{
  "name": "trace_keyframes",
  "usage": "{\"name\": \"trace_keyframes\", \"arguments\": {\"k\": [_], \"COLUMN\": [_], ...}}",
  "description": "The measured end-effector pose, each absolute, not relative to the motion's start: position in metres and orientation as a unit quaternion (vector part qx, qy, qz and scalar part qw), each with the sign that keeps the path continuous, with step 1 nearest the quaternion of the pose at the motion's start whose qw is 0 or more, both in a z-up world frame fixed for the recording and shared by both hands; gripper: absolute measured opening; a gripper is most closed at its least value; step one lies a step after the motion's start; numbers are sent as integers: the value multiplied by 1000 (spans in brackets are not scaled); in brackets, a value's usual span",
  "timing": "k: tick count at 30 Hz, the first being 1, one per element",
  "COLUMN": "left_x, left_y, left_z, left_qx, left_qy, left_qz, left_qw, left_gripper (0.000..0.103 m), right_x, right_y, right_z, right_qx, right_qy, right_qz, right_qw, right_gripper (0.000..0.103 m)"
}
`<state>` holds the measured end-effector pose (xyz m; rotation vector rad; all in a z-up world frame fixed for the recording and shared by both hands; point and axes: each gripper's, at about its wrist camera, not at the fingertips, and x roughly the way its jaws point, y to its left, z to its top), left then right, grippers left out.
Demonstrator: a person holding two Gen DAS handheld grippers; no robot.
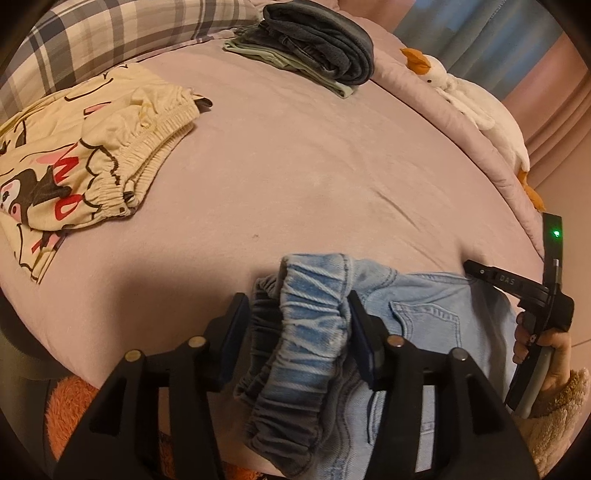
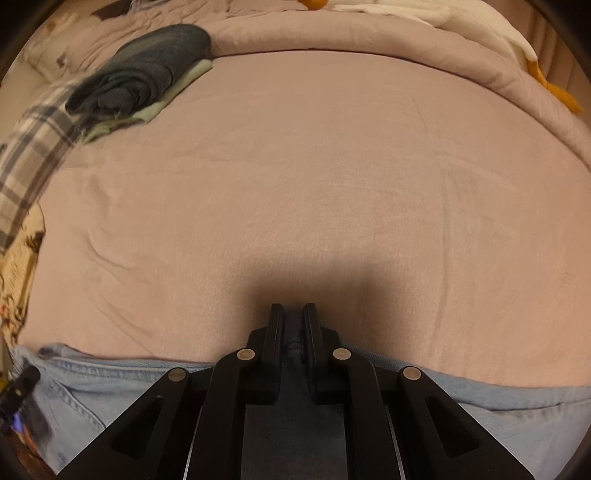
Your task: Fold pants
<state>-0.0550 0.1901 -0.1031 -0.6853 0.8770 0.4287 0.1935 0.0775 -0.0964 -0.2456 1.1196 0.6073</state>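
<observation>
A pink bedsheet [image 1: 295, 155] is lying bare ahead — both grippers are clamping the light-blue jeans [image 1: 436, 317] at the near edge: the left gripper [image 1: 299, 314] is bunching the elastic waistband [image 1: 314, 295], the right gripper [image 2: 294, 325] is pinching the denim. Likely next — spreading them flat for the first fold.

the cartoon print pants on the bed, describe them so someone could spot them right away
On the pink bed sheet, look to the left side, below the plaid bedding. The cream pants lie there crumpled, apart from the dark folded stack. Only they carry a black cartoon figure and red letters.
</observation>
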Motion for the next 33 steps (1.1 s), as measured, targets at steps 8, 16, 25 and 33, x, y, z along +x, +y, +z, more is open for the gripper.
{"name": "trace_keyframes", "arguments": {"k": [8,16,25,33], "left_x": [-57,-56,-60,-72], "left_y": [192,191,181,164], "left_z": [-104,-104,-89,-32], "left_qx": [-325,-322,-309,-278], "left_qy": [413,417,412,375], "left_qz": [202,210,230,220], "left_qw": [826,824,826,857], "left_gripper": [56,61,61,72], "right_x": [192,191,202,206], "right_y": [74,77,72,-30], "right_z": [-95,-97,-90,-23], "right_qx": [-120,-117,-80,3], "right_qy": [515,511,518,458], "right_qz": [278,275,274,220], "right_qw": [802,806,806,862], "right_gripper": [10,10,10,59]}}
